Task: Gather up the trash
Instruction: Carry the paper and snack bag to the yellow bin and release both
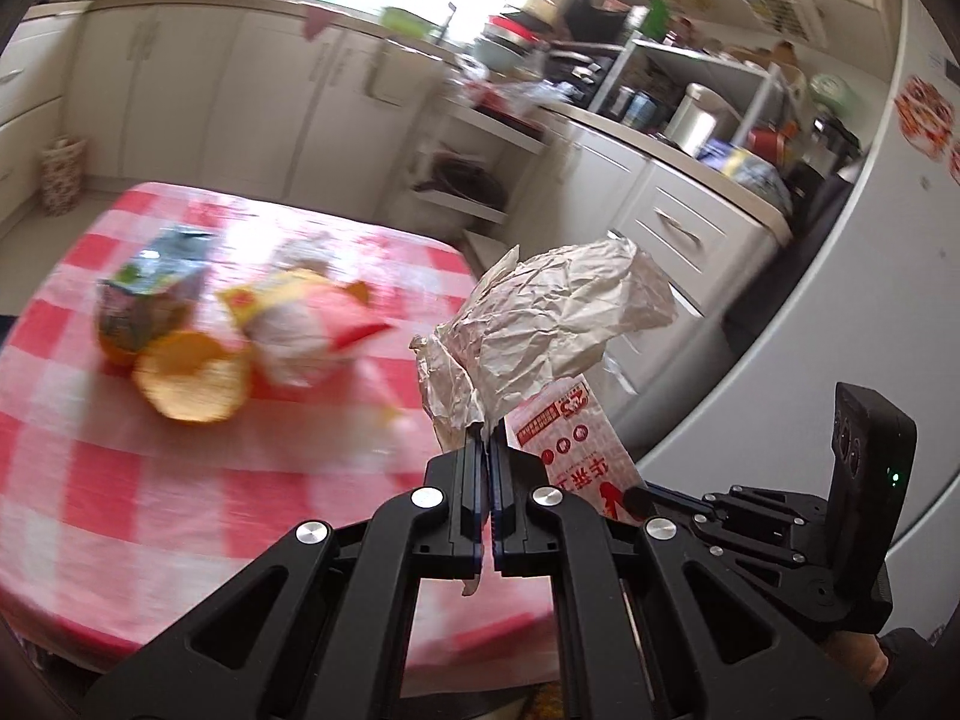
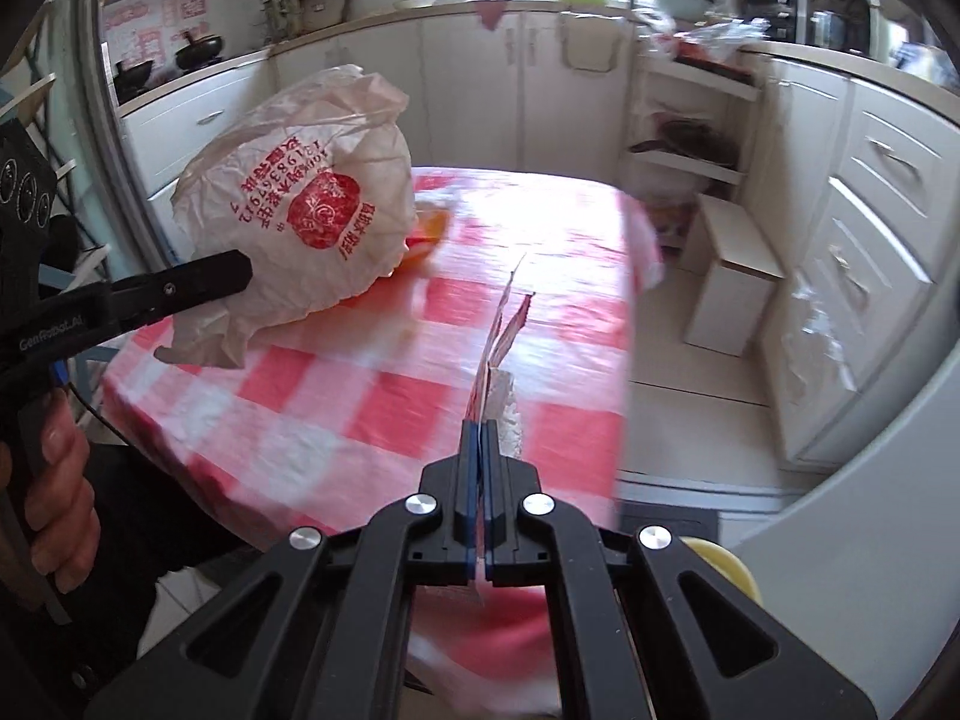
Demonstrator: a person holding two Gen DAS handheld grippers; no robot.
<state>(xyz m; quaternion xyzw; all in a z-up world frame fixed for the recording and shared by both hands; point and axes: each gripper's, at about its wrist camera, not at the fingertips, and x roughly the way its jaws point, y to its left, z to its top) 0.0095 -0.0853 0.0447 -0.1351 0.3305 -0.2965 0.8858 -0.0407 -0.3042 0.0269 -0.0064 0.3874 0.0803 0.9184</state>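
my left hand-held gripper [image 1: 487, 432] pinches the light, crumpled white paper bag [image 1: 540, 312]; my right hand-held gripper [image 2: 480, 429] pinches a thin, floppy red-printed wrapper [image 2: 501, 336] beside it.

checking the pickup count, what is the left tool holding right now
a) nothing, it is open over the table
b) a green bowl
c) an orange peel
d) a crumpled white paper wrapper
d: the left tool is shut on the crumpled white paper wrapper, which is lifted off the checked tablecloth; the orange peel lies on the cloth.
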